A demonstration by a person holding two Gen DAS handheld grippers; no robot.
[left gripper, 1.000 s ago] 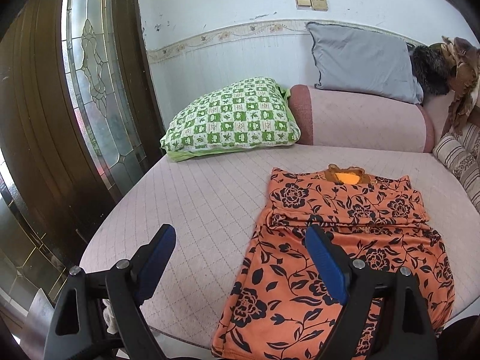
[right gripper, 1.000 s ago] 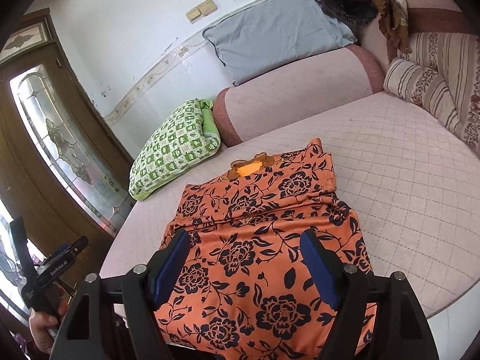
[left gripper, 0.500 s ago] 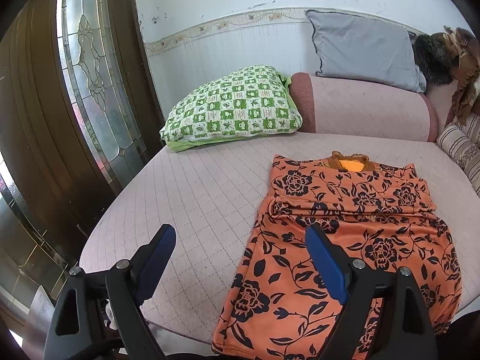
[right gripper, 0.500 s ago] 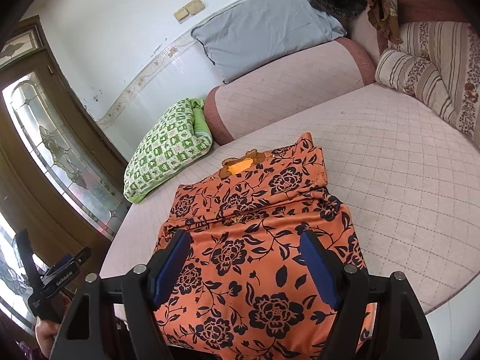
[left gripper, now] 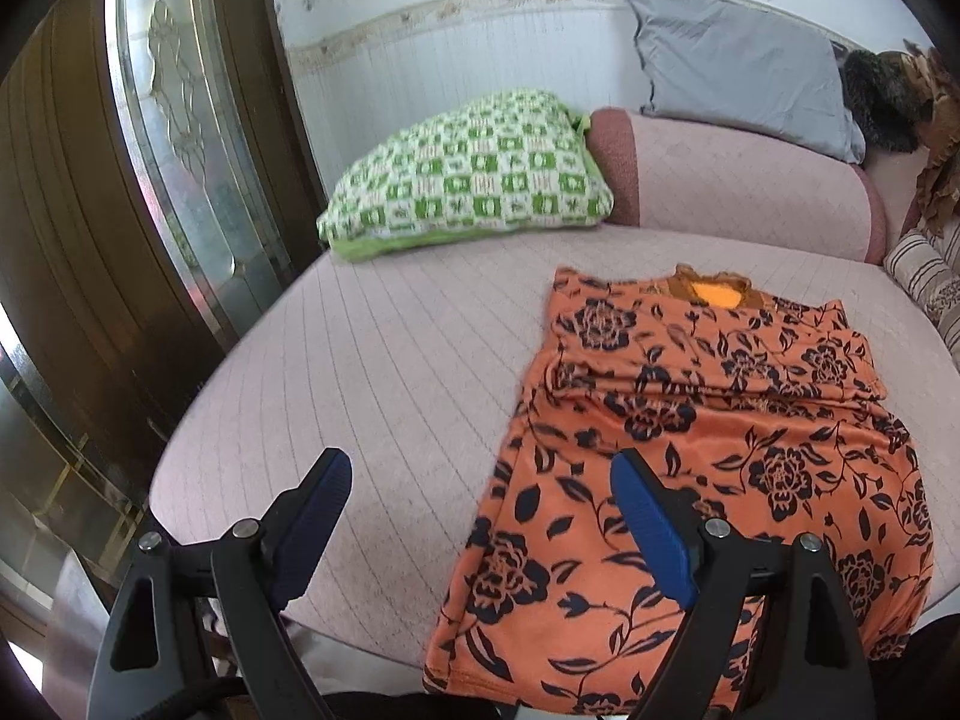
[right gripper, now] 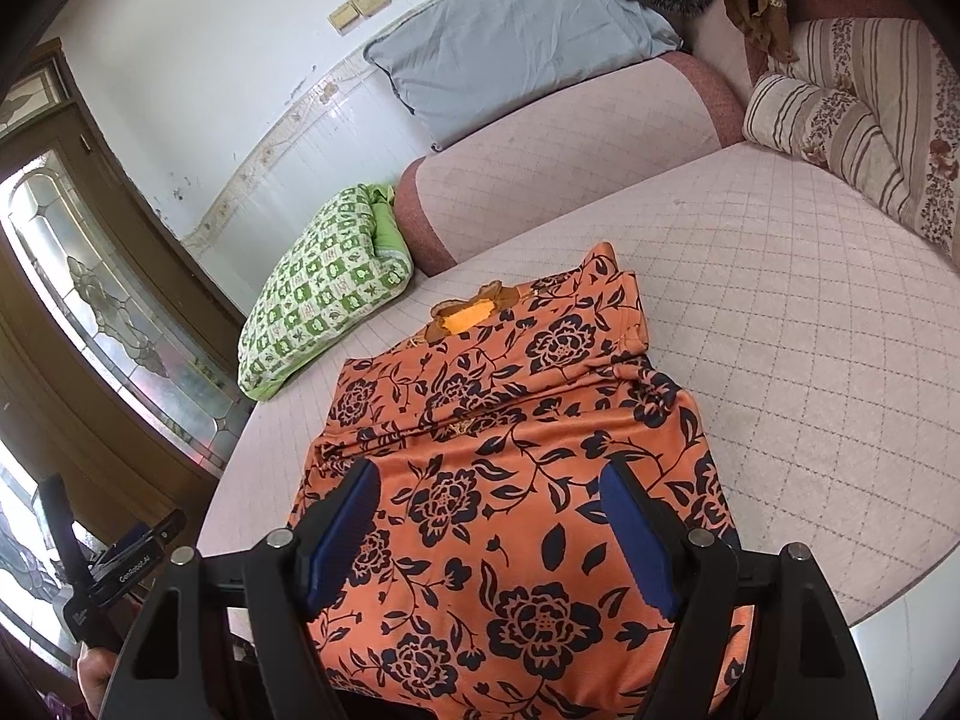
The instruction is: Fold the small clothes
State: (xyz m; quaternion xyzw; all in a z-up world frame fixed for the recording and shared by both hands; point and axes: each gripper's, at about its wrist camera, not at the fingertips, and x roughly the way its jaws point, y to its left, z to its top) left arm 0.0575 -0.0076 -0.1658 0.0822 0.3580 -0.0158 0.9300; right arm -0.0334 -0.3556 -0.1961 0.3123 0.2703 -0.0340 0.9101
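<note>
An orange dress with black flowers (left gripper: 708, 444) lies flat on the pink quilted bed (left gripper: 384, 372), neck away from me, its top part folded down across the chest; its hem hangs over the near edge. It also shows in the right wrist view (right gripper: 510, 480). My left gripper (left gripper: 480, 480) is open and empty, above the bed at the dress's left edge. My right gripper (right gripper: 489, 498) is open and empty, above the lower half of the dress. The left gripper's body shows at the bottom left of the right wrist view (right gripper: 114, 564).
A green checked pillow (left gripper: 474, 180) lies at the bed's far left. A grey pillow (left gripper: 744, 66) leans on the wall behind a pink bolster (left gripper: 744, 180). Striped cushions (right gripper: 852, 114) sit at the right. A wooden door with glass (left gripper: 174, 138) stands left of the bed.
Both grippers have moved forward and lower toward the bed, so the dress fills more of each view. Jaws stay open. The dress has not moved.
</note>
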